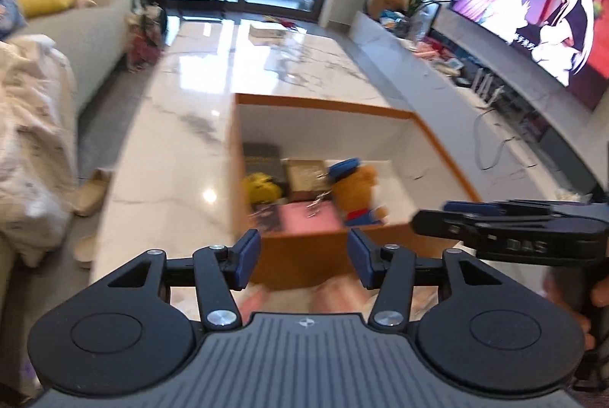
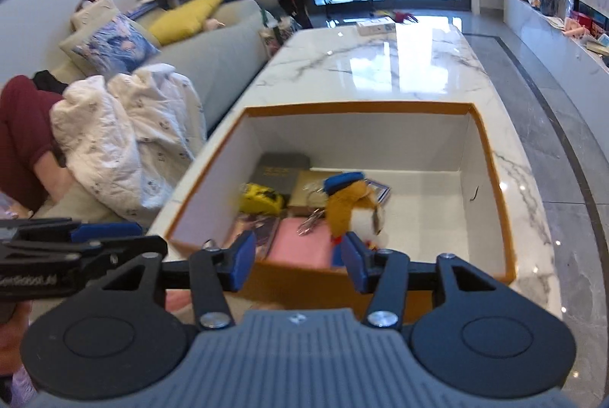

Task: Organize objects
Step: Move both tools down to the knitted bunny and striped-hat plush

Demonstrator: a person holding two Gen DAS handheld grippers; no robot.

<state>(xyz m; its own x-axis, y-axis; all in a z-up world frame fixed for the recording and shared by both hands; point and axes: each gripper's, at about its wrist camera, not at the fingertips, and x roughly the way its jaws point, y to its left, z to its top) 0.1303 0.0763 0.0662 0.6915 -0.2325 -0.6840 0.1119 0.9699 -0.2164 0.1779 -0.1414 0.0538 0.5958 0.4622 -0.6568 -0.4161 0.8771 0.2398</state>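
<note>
I count one orange-rimmed box (image 2: 491, 156) on one marble table (image 2: 399, 65). Inside it I see one plush toy (image 2: 350, 206) with a blue cap, one yellow item (image 2: 260, 202), one pink flat piece (image 2: 300, 242), one dark grey book (image 2: 281, 172) and one brown book (image 2: 310, 189) beside it (the metal clips near the pink piece are too blurred for me to number). On the sofa (image 2: 213, 54) I count one yellow cushion (image 2: 182, 18) and one blue patterned cushion (image 2: 114, 44).

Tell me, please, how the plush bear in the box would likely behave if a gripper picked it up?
The plush bear looks soft, so it would probably squash between the fingers and flop. It seems light for its bulk. Leaning among items in the box, it would likely topple if nudged.
</note>
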